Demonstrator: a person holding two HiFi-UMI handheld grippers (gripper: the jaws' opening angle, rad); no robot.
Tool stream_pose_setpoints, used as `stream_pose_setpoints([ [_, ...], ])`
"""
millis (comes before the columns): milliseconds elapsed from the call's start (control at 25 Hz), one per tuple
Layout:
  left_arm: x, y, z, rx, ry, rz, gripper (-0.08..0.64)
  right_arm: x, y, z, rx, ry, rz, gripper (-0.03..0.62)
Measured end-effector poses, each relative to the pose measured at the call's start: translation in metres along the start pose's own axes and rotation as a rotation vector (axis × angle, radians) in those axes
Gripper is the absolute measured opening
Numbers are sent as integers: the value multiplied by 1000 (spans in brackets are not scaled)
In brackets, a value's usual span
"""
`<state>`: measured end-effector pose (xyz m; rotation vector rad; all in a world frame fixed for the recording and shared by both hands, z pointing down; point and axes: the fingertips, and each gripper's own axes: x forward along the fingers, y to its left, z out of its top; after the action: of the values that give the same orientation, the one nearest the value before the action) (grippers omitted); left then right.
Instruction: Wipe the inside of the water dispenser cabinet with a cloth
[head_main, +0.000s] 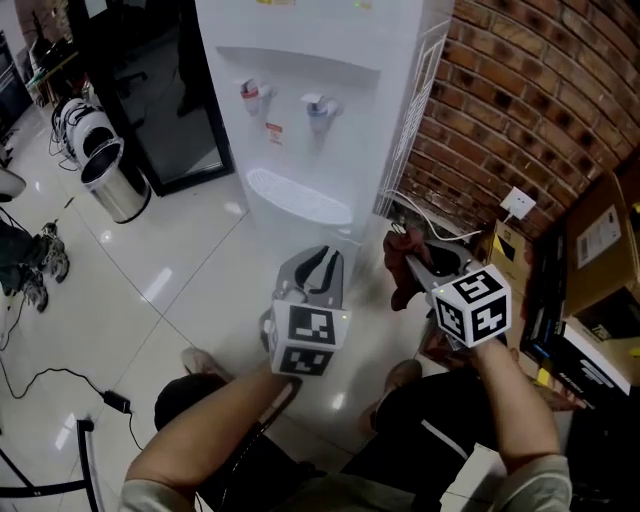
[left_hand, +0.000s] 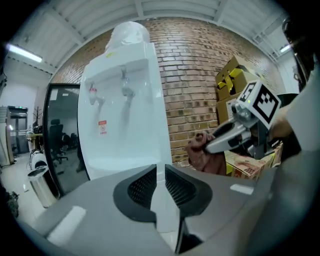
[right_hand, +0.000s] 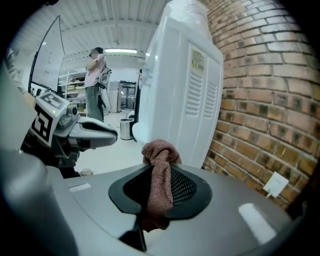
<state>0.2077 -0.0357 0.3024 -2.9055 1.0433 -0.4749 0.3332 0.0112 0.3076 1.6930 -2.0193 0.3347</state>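
Note:
The white water dispenser (head_main: 300, 120) stands against the brick wall, its two taps and drip tray facing me; it also fills the left gripper view (left_hand: 125, 110) and the right gripper view (right_hand: 180, 80). Both grippers are held up in front of its lower part. My right gripper (head_main: 410, 262) is shut on a reddish-brown cloth (head_main: 400, 280), which bunches above the jaws (right_hand: 160, 155) and hangs from them (left_hand: 202, 150). To its left, my left gripper (head_main: 322, 255) carries nothing; its jaws stand a narrow slit apart (left_hand: 157, 172). The cabinet front is hidden behind the grippers.
A brick wall (head_main: 520, 100) with a white socket (head_main: 517, 203) runs along the right, with cardboard boxes (head_main: 600, 250) below it. A steel bin (head_main: 115, 185) and a dark glass door (head_main: 170, 90) are at the left. A black cable (head_main: 60, 380) lies on the tiled floor. A person (right_hand: 95, 80) stands far off.

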Motion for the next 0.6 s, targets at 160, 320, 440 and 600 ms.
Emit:
stream_pose_setpoints([
  [160, 3, -2, -13, -69, 18, -23, 105, -19, -4, 52, 65, -58, -70, 92],
  [320, 21, -16, -21, -115, 47, -54, 179, -20, -2, 61, 109, -104, -123, 92],
  [440, 41, -22, -30, -128, 69, -25, 223, -16, -8, 50, 110, -104, -146, 92],
  [600, 69, -25, -66, -172, 165, 36, 316, -14, -16, 40, 158, -121, -140, 94],
])
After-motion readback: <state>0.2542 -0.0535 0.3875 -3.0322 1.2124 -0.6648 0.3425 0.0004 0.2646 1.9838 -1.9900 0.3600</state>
